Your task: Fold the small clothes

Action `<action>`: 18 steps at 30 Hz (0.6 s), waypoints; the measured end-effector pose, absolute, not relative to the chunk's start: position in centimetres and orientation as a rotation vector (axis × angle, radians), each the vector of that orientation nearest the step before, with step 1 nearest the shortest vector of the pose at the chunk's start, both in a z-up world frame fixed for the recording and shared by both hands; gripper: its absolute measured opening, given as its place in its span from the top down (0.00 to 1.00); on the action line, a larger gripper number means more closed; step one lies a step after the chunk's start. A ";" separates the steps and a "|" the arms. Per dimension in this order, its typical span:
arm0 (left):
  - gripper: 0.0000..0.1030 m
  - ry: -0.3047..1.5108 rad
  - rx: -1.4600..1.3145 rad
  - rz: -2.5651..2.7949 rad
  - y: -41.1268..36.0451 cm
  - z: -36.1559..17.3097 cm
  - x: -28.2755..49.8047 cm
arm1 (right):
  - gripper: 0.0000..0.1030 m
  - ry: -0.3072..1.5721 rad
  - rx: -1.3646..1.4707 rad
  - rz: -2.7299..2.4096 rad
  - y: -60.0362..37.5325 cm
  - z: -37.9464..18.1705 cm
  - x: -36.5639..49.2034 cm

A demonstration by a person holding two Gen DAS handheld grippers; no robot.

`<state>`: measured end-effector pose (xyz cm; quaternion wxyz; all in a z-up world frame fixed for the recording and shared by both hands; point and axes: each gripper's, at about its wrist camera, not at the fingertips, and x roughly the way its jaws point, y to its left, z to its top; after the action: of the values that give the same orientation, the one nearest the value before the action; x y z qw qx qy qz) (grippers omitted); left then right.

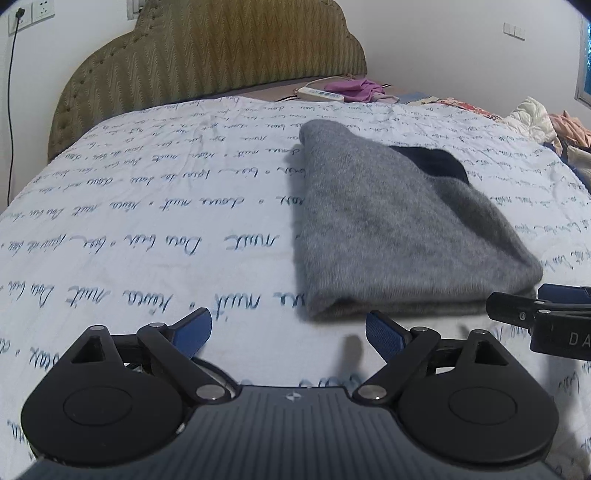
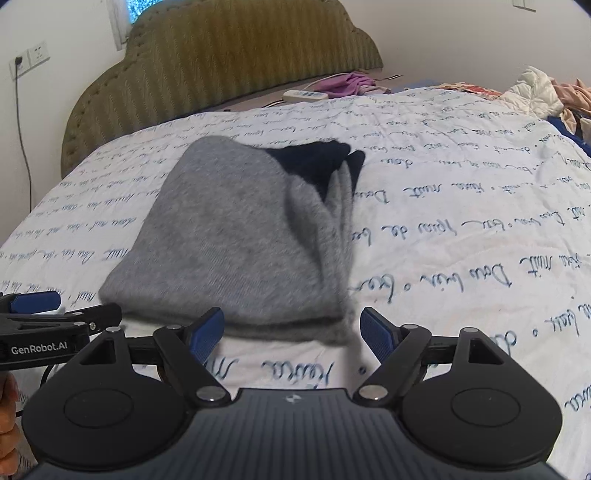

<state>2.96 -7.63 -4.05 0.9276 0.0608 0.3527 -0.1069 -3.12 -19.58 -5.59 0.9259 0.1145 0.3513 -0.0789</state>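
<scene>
A folded grey knit garment (image 1: 388, 229) with a dark navy part (image 1: 432, 162) at its far end lies on the bed's white quilt (image 1: 147, 229) printed with blue script. In the left wrist view my left gripper (image 1: 288, 325) stands open just short of the garment's near left corner, with nothing between its blue pads. The right gripper (image 1: 528, 299) shows at the right edge, beside the garment's near right corner. In the right wrist view my right gripper (image 2: 291, 321) is open in front of the garment (image 2: 240, 236), its near edge just beyond the pads. The left gripper (image 2: 85, 306) sits at the left.
A padded olive headboard (image 1: 207, 62) stands behind the bed. A white power strip (image 1: 321, 94) and a purple cloth (image 1: 354, 88) lie near it. Loose clothes (image 1: 532, 114) pile up at the far right. A cable hangs from a wall socket (image 1: 20, 16). A hand (image 2: 7, 424) shows at the left edge.
</scene>
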 end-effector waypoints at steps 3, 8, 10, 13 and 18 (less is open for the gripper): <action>0.09 0.738 0.117 -0.216 -7.3 -4.5 2.4 | 0.21 0.729 0.230 -0.156 -19.0 -5.9 -3.6; 0.06 0.736 0.105 -0.198 -6.9 -4.7 1.5 | 0.21 0.737 0.227 -0.144 -18.3 -6.1 -4.2; 0.06 0.734 0.099 -0.193 -6.8 -4.7 1.3 | 0.21 0.736 0.223 -0.138 -18.0 -6.0 -4.4; 0.05 0.732 0.099 -0.187 -6.8 -4.8 1.0 | 0.21 0.736 0.214 -0.131 -17.6 -6.1 -4.8; 0.03 0.725 0.108 -0.182 -7.0 -5.0 0.6 | 0.21 0.743 0.209 -0.122 -17.2 -6.3 -5.2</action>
<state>0.62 -7.04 -4.99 0.9295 0.0526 0.3540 -0.0888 -5.16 -17.22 -6.28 0.9247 0.1018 0.3621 -0.0593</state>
